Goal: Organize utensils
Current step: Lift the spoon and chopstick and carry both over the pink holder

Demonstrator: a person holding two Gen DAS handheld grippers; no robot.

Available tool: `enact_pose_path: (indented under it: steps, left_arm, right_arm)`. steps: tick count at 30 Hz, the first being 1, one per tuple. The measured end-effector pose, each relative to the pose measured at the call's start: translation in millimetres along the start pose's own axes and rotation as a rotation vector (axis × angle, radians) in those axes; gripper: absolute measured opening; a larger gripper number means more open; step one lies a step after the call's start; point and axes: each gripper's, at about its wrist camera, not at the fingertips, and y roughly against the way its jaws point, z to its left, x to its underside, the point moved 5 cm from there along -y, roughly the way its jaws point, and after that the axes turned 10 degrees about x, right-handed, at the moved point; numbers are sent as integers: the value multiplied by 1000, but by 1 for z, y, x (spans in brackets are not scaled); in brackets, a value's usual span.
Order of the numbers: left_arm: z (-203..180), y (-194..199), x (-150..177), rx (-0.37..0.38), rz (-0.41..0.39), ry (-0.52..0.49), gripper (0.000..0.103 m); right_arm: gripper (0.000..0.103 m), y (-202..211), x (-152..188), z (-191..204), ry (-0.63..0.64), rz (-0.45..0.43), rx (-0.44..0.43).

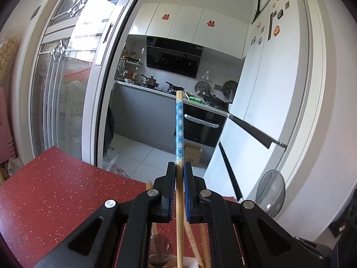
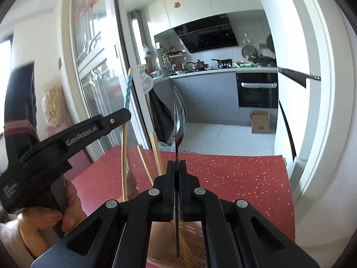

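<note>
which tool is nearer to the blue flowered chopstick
Left. The left tool is shut on the blue flowered chopstick, holding it upright. The right tool is off to its right, apart from it, shut on a metal spoon.

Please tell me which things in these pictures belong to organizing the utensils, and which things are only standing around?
Job: chopstick clamped in left gripper; metal spoon clamped in right gripper; other chopsticks standing in the holder.

Just around: red table, cardboard box, oven, fridge.
</note>
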Motion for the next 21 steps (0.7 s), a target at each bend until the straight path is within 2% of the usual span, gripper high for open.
enact_pose_path:
  steps: [6,13,21]
  left_arm:
    - [-2,3,25,-15,14,-35,37]
    - [-4,16,46,-30,41,-63,37]
    - [-11,23,56,-39,104,-138,37]
  right_arm:
    - [3,-15,24,0,63,11,33]
    - [3,-12,43,2,131,1,54]
    - [3,-16,57,2,142,58,45]
